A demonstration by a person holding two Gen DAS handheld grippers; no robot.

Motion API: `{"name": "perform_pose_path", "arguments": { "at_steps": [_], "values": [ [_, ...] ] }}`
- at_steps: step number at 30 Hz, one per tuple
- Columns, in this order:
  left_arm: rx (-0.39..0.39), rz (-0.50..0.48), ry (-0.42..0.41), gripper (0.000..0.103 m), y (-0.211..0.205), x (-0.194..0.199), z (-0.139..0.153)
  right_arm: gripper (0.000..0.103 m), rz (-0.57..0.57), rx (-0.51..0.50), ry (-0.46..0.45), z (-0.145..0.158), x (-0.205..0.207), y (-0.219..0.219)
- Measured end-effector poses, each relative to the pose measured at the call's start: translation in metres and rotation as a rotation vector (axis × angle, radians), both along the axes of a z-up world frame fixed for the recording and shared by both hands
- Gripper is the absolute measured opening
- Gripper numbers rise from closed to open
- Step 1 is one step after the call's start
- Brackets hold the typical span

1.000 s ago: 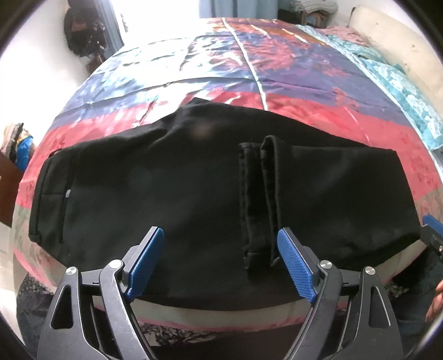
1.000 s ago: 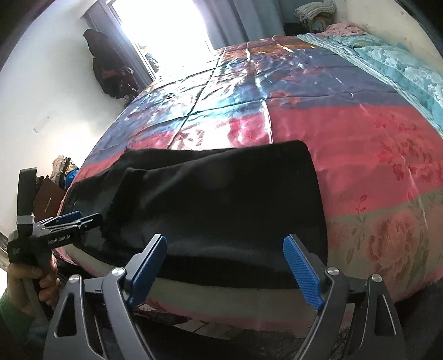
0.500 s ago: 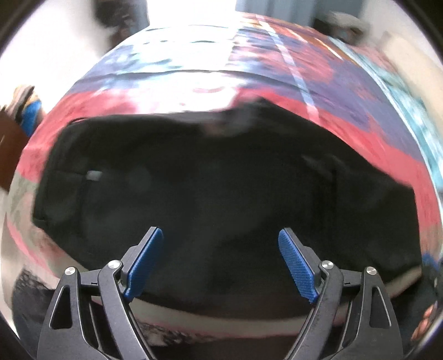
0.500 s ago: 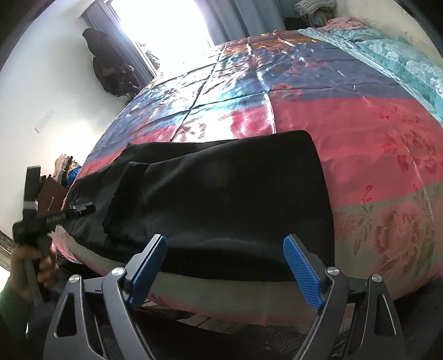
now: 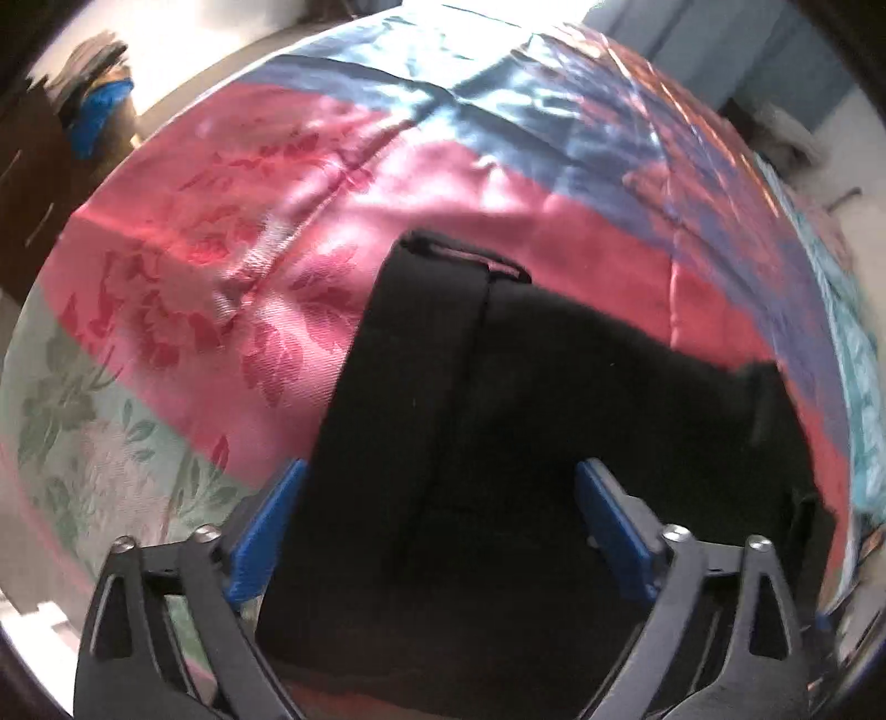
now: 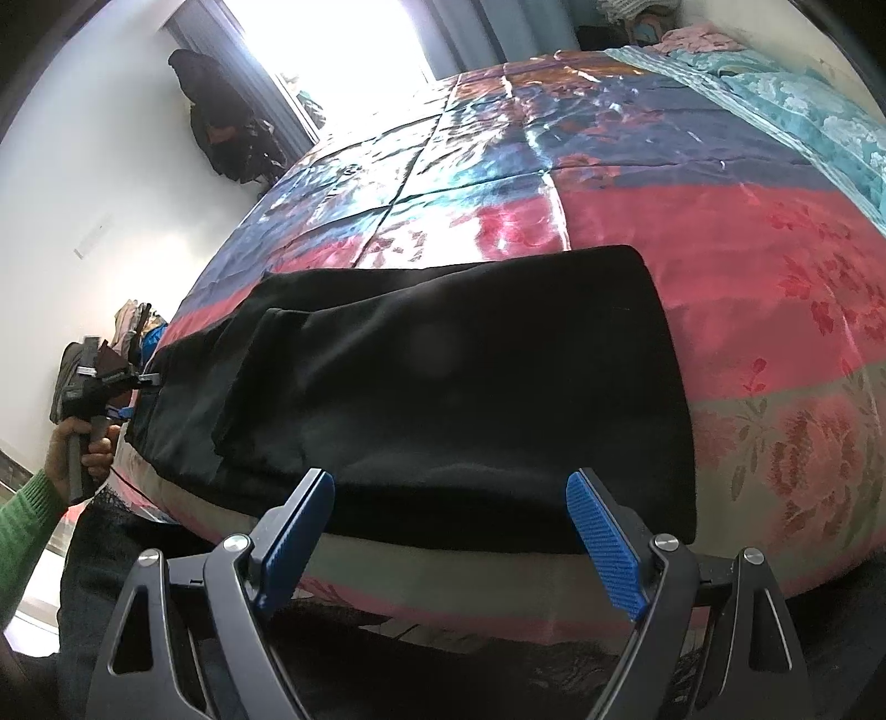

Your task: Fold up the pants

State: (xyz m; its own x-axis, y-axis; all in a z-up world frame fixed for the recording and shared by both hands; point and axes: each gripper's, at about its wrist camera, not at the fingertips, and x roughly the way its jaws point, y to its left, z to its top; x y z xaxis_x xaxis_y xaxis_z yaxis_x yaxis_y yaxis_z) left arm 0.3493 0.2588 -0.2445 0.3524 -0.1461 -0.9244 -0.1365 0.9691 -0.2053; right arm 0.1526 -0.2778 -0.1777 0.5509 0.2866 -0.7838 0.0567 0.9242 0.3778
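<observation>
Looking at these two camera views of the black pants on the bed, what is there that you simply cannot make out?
- Left wrist view: the near edge of the pants is hidden behind the left tool, and the picture is motion-blurred.
- Right wrist view: the pants' left end is too small and dark to read.
- Right wrist view: the clutter by the wall is too small to identify.

Blown-out window [image 6: 343,50] glare, motion-blurred left view, fisheye-dark corners.
</observation>
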Motion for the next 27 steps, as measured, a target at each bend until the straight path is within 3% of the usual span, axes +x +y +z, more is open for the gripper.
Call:
{"name": "perform_pose_path", "arguments": {
  "at_steps": [4,7,9,11,14,17,22,27],
  "values": [
    [-0.175,0.071,0.04,0.103,0.022,0.006,-0.017,0.086,0.012,-0.002,-0.009,0.003,-0.001,0.001],
    [-0.177,0.047,0.062,0.103,0.02,0.011,-0.016,0.086,0.007,-0.001,-0.019,0.004,-0.004,0.0],
    [-0.159,0.014,0.075,0.096,0.013,0.009,-0.012,0.086,-0.001,0.004,-0.017,0.002,-0.005,-0.002],
    [-0.183,0.014,0.063,0.064,0.013,0.009,-0.005,0.086,-0.009,0.011,-0.019,0.002,-0.006,-0.005],
    [-0.222,0.064,0.045,0.033,0.022,0.001,0.004,0.086,-0.021,0.018,-0.029,0.004,-0.008,-0.008],
    [-0.283,0.137,0.03,0.022,0.026,-0.009,0.019,0.086,-0.026,0.021,-0.046,0.006,-0.009,-0.012],
    [-0.301,0.145,-0.038,0.017,-0.004,-0.027,0.073,0.086,-0.047,0.027,-0.076,0.008,-0.013,-0.019],
    [-0.352,0.019,-0.113,0.016,-0.086,-0.051,0.136,0.086,-0.086,0.059,-0.091,0.007,-0.018,-0.031]
  ]
}}
